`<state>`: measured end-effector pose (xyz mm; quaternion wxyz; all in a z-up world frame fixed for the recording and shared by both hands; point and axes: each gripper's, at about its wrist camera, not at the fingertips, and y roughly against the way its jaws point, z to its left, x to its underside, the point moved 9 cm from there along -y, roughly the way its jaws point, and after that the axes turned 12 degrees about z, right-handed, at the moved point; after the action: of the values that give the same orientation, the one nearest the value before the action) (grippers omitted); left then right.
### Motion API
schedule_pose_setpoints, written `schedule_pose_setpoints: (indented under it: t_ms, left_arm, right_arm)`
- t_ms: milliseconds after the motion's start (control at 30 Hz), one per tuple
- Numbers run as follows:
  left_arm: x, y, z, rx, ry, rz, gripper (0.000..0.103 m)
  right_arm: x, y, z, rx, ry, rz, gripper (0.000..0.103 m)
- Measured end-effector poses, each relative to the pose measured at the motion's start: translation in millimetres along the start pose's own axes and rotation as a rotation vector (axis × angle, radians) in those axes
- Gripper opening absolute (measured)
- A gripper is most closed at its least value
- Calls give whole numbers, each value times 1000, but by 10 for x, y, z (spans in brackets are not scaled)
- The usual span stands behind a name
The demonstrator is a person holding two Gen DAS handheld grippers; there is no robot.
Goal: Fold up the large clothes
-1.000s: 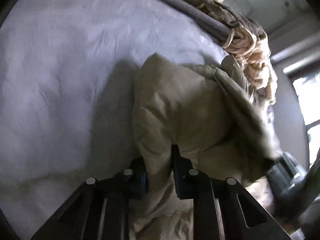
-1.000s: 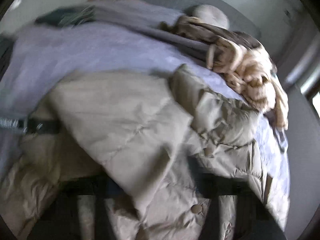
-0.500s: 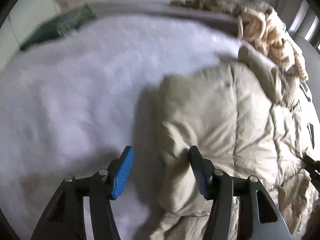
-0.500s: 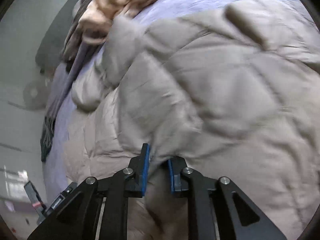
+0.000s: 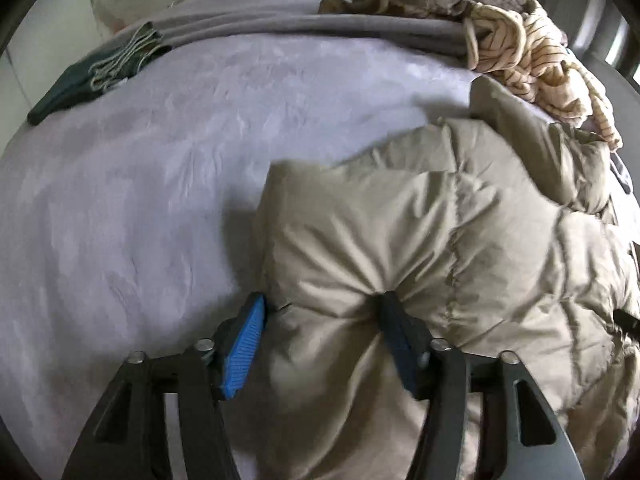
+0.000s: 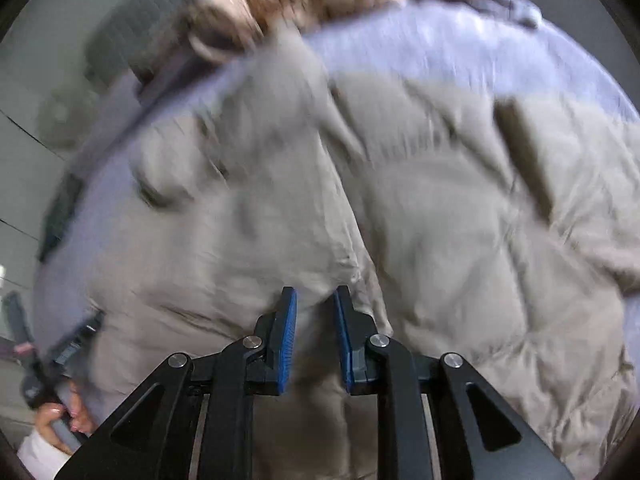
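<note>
Releasing the folded puffer coat (image 5: 440, 248) on the bed (image 5: 160, 160)

Left gripper (image 5: 320, 344), jaws just widened, straddles the coat's edge; right gripper (image 6: 315, 332), narrowly apart, has fabric between. Next: regrasp for another fold, probably.

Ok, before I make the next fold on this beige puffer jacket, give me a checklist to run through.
1. Left gripper released: ok; its jaws have just been opening, and the beige quilted puffer jacket bulges loose between them.
2. Right gripper gripping: not ok; its jaws have just been closing, a gap remains, nothing pinched between them.
3. Jacket lying flat: not ok; puffy and rumpled.
4. Bare lilac bed cover beside it: ok.
5. Striped cream garment pile clear of the jacket: cannot tell.
</note>
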<state>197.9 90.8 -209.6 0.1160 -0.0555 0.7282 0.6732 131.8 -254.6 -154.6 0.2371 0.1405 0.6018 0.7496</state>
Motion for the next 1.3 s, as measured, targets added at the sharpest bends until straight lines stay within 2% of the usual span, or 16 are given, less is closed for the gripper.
schedule_pose_setpoints:
  t_ms: [133, 233, 367, 467, 533, 633, 767, 933, 1000, 1067, 1133, 1167, 1200, 1300]
  left_arm:
    - [11, 53, 81, 7, 6, 26, 72]
    - [86, 221, 121, -12, -27, 34, 72]
    - [413, 538, 112, 24, -53, 47, 72]
    - [696, 703, 57, 59, -49, 74, 72]
    - [891, 781, -81, 78, -59, 99, 72]
    - [1087, 840, -353, 97, -78, 125, 72]
    - [1207, 852, -809, 128, -116, 146, 72]
    - [1200, 827, -1323, 101, -181, 140, 72]
    - [1197, 791, -1510, 96, -202, 145, 72]
    - [1200, 744, -1713, 99, -215, 160, 72]
    - [1194, 708, -1879, 93, -224, 165, 72]
    - [1184, 693, -1971, 86, -231, 162, 79]
    - [1168, 685, -2053, 72, -234, 155, 100]
    - [1116, 705, -2253, 51, -242, 116, 103]
  right_arm:
    - [53, 42, -104, -28, 8, -18, 12]
    - [127, 178, -160, -55, 3, -16, 17]
    - [323, 386, -258, -78, -12, -19, 26]
    - [596, 491, -300, -96, -21, -4, 27]
    - [739, 509, -326, -110, -35, 13, 29]
    - [927, 539, -375, -127, -63, 38, 39]
    - [1110, 606, -490, -155, -94, 48, 41]
    - [1109, 718, -758, -176, -140, 35, 49]
    - [1064, 781, -922, -180, -159, 24, 50]
    - [1016, 855, -1106, -175, -177, 8, 56]
    - [946, 952, -1374, -167, -207, -17, 59]
    - [909, 988, -1501, -162, -222, -24, 59]
    - [875, 1022, -1625, -157, -239, -31, 59]
    - [791, 1127, -2038, -154, -302, -53, 63]
